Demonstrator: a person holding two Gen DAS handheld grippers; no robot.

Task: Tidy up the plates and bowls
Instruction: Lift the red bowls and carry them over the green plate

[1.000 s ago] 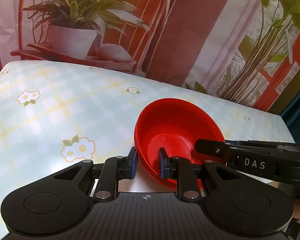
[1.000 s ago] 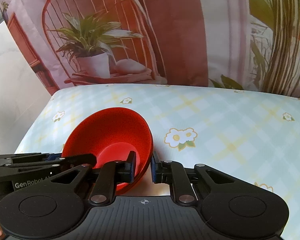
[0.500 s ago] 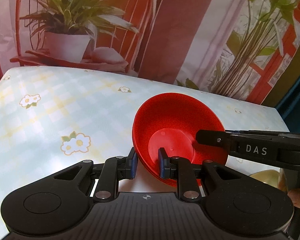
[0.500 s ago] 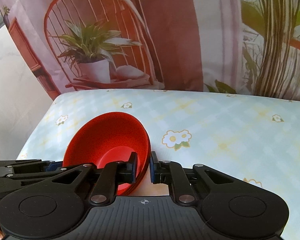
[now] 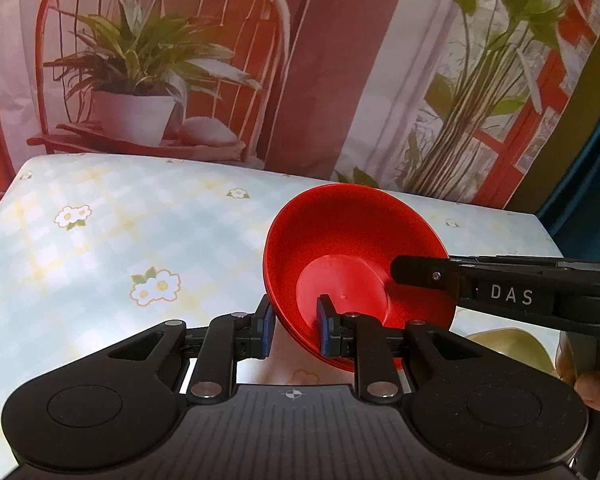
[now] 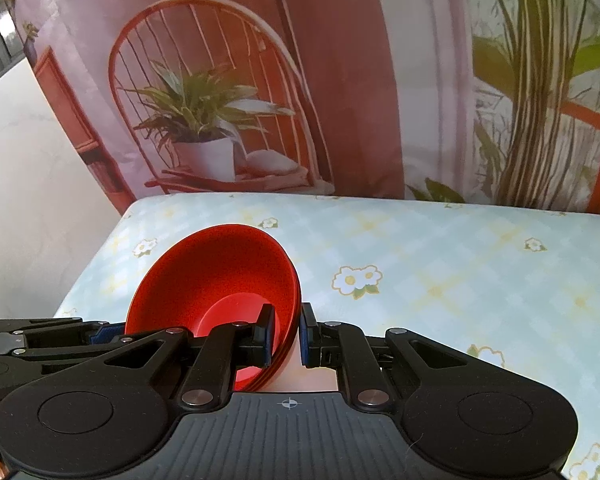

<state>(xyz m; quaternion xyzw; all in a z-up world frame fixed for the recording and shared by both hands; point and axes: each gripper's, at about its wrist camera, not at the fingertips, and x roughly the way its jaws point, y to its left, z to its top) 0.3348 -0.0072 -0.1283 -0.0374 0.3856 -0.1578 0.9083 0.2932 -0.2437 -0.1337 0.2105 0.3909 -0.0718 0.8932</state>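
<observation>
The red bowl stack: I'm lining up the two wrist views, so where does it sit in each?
Left wrist: red bowl stack right of centre, rim clamped in the left gripper.
Right wrist: left of centre, rim clamped in the right gripper.
Shared landmark: the backdrop's potted plant.

Red bowls (image 5: 352, 248) — pale green-and-yellow checked tablecloth (image 5: 112, 248) with white flowers
</observation>
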